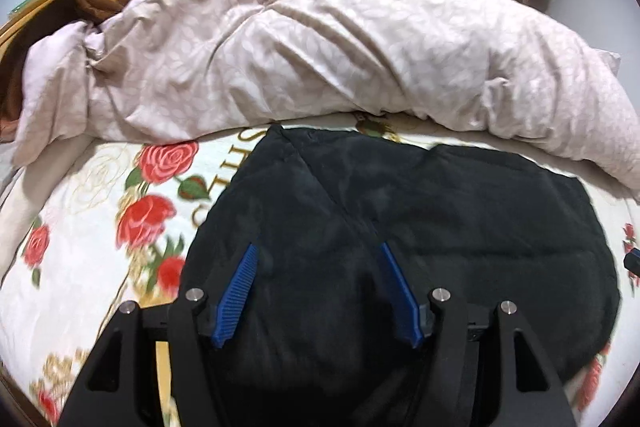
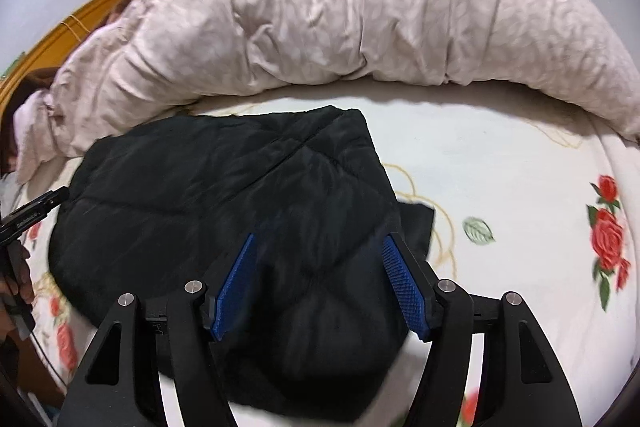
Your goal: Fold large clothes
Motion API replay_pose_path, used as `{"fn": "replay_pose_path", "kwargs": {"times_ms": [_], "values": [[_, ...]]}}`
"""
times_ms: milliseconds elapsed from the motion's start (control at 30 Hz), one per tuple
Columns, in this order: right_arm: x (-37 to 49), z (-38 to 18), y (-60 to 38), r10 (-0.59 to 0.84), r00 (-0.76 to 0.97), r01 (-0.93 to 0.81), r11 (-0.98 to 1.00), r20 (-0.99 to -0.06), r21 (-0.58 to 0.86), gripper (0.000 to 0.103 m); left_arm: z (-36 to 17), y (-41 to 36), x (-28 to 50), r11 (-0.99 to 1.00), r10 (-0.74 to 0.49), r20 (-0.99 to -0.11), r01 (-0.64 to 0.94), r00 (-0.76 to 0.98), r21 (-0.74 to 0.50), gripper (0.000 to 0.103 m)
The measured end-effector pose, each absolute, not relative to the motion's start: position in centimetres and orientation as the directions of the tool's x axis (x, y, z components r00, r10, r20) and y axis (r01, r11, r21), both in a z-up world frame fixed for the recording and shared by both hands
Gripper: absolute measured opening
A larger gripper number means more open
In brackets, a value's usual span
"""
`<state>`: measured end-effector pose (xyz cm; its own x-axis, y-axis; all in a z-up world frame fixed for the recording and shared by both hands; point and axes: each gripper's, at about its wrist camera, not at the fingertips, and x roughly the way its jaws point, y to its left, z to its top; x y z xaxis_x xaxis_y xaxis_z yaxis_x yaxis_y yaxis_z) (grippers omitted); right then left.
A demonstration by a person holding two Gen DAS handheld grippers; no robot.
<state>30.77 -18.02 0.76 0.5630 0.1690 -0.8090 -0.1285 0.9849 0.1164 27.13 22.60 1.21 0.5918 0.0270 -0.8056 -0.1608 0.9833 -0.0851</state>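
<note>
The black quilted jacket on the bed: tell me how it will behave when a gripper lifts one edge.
The black quilted jacket will probably flop and drape, since it lies in soft folds on the floral bedsheet. Its puffy stitched panels suggest it is light but bulky, so the open right gripper may need a deep bite. The smooth-looking shell could slip.

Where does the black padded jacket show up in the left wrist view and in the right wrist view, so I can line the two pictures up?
Left wrist view: the black padded jacket fills the lower centre and right, under the open left gripper.
Right wrist view: the jacket fills the lower left and centre, under the open right gripper.
Shared landmark: the rolled pinkish duvet behind it.
</note>
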Motion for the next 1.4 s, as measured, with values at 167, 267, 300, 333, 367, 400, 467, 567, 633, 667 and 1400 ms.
{"fn": "replay_pose_path", "kwargs": {"times_ms": [167,267,300,333,367,400,467,567,633,667,1400], "values": [[24.5,3.7,-17.9,0.163,0.588,-0.147,0.985,-0.792,0.093,0.066,3.4,20.3,20.7,0.982,0.000,-0.806,-0.152,0.592,-0.111,0.067],[20.6,5.4,-18.0,0.160,0.609,-0.150,0.985,-0.777,0.086,0.066,4.1,18.6,17.1,0.980,-0.017,-0.813,-0.152,0.583,-0.130,0.067],[19.6,5.7,-18.0,0.161,0.610,-0.149,0.985,-0.776,0.087,0.066,4.4,18.0,15.8,0.979,-0.029,-0.816,-0.147,0.577,-0.139,0.067],[18.6,6.0,-18.0,0.164,0.608,-0.151,0.984,-0.777,0.090,0.066,4.7,17.4,14.7,0.979,-0.032,-0.818,-0.147,0.574,-0.141,0.067],[17.2,6.3,-17.9,0.171,0.607,-0.155,0.983,-0.776,0.095,0.066,5.0,16.8,13.7,0.979,-0.030,-0.819,-0.147,0.573,-0.138,0.067],[16.4,6.4,-17.9,0.171,0.607,-0.156,0.983,-0.776,0.094,0.066,5.3,16.2,12.7,0.981,-0.029,-0.820,-0.142,0.571,-0.133,0.067],[14.4,6.7,-17.7,0.170,0.607,-0.164,0.983,-0.776,0.088,0.066,6.1,14.9,10.7,0.985,-0.027,-0.820,-0.125,0.571,-0.120,0.067],[11.2,6.9,-17.3,0.172,0.610,-0.174,0.981,-0.774,0.082,0.066,7.2,13.4,7.9,0.989,-0.024,-0.815,-0.107,0.580,-0.106,0.067],[9.5,7.1,-17.2,0.174,0.613,-0.175,0.981,-0.771,0.082,0.066,7.9,12.8,6.2,0.989,-0.022,-0.809,-0.105,0.587,-0.103,0.067],[8.8,7.2,-17.1,0.178,0.614,-0.179,0.980,-0.769,0.084,0.066,8.2,12.7,5.6,0.989,-0.024,-0.808,-0.104,0.589,-0.106,0.067],[2.4,6.5,-14.7,0.184,0.604,-0.252,0.967,-0.775,0.034,0.066,9.1,10.0,-1.2,0.982,-0.048,-0.806,-0.118,0.590,-0.145,0.068]]}}
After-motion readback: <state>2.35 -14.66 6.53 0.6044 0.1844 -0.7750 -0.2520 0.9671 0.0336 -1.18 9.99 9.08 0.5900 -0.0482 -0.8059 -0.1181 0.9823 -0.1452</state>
